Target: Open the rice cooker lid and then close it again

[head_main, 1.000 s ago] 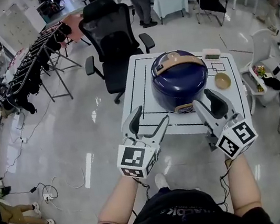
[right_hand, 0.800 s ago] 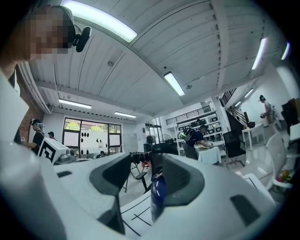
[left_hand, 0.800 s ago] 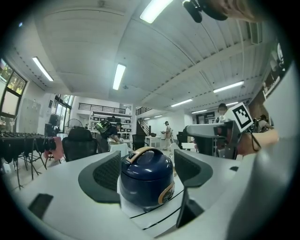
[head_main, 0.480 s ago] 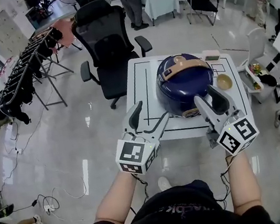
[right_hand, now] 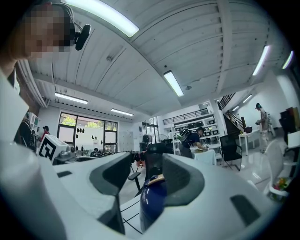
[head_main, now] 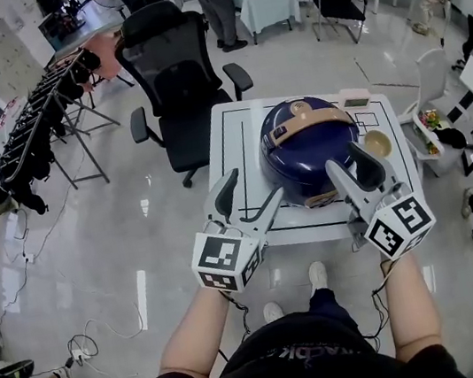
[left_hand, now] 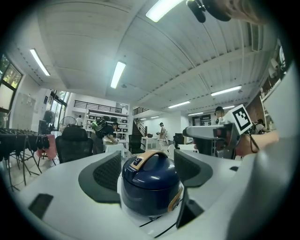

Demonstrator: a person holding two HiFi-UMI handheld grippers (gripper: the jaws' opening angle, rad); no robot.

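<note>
- Two grippers are in use, both with jaws spread wide and holding nothing. This suits an approach, since no part of the lid has been contacted yet.
- The rice cooker stands on the white table, towards the person's edge of it. Its lid is down and shut. Judged from this, the opening step has not begun.
- The left gripper hovers to the front-left of the rice cooker, apart from it. Its own view frames the rice cooker's whole body between the jaws, so it is aimed at the pot rather than engaged with it.
- The right gripper is held at the front-right of the rice cooker, close to its wall. Contact cannot be confirmed. Its own view shows only a narrow blue strip of the pot between the jaws.
- The tan handle runs across the top of the rice cooker. A tan panel sits at its front, on the side facing the person. The lid release is probably there, which would explain why both grippers flank that side.
- A small bowl sits to the right of the rice cooker. It appears clear of the lid's likely swing.
</note>
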